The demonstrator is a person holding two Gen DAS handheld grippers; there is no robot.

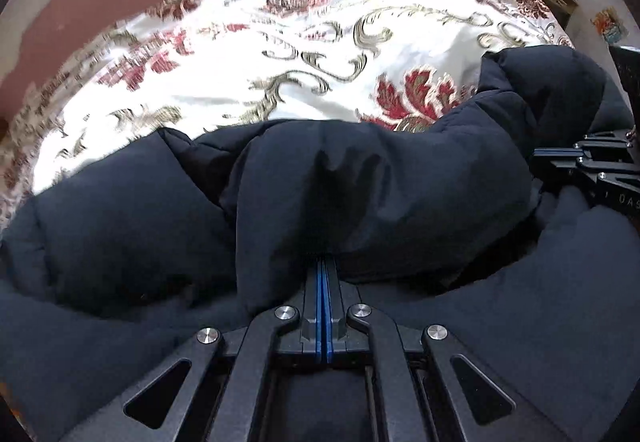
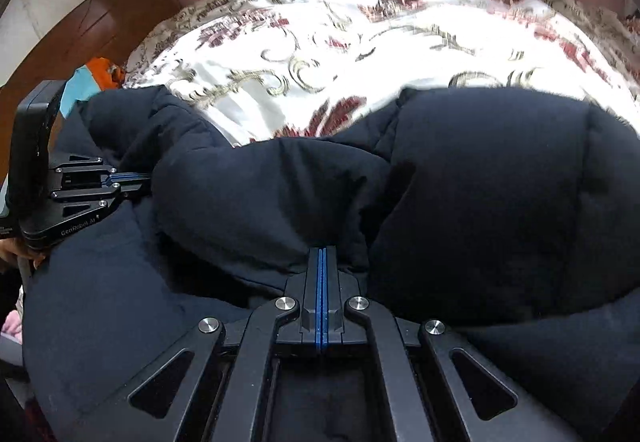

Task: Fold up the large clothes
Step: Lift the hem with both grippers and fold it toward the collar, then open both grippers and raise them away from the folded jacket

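Writing: right-wrist view shows "GenRobot.AI" in pale letters on the body of the left gripper (image 2: 132, 178); last characters soft, reading not fully sure. Left-wrist view shows "DAS" on the dark body of the right gripper (image 1: 538, 154), cut off by the frame edge. No other legible text.

Count: one jacket (image 1: 360, 194), dark navy, puffy, quilted. Two grippers. One bedspread (image 1: 280, 42), white with red flowers and grey-gold scrolls. One wooden headboard (image 2: 92, 22), far left in the right-wrist view.

Left gripper: blue-lined fingers pressed together with no gap showing, tips buried in a fold of jacket; fabric bunches up over the tips. It has hold of the jacket.

Right gripper (image 2: 322, 254): the same, blue pads closed flat against each other, tips pinching a jacket fold that humps up just beyond them.

Jacket lies on the bedspread at the near side of the bed, filling the lower half of both views and draped under both grippers. The two grippers stand side by side, near each other, both on the same raised fold.

Behind the bed: pink wall (image 1: 80, 2) with patches of peeled paint, pink cloth hanging at top. An orange and blue item (image 2: 94, 76) sits by the headboard; too small to identify. Bedspread pattern is motion-blurred.
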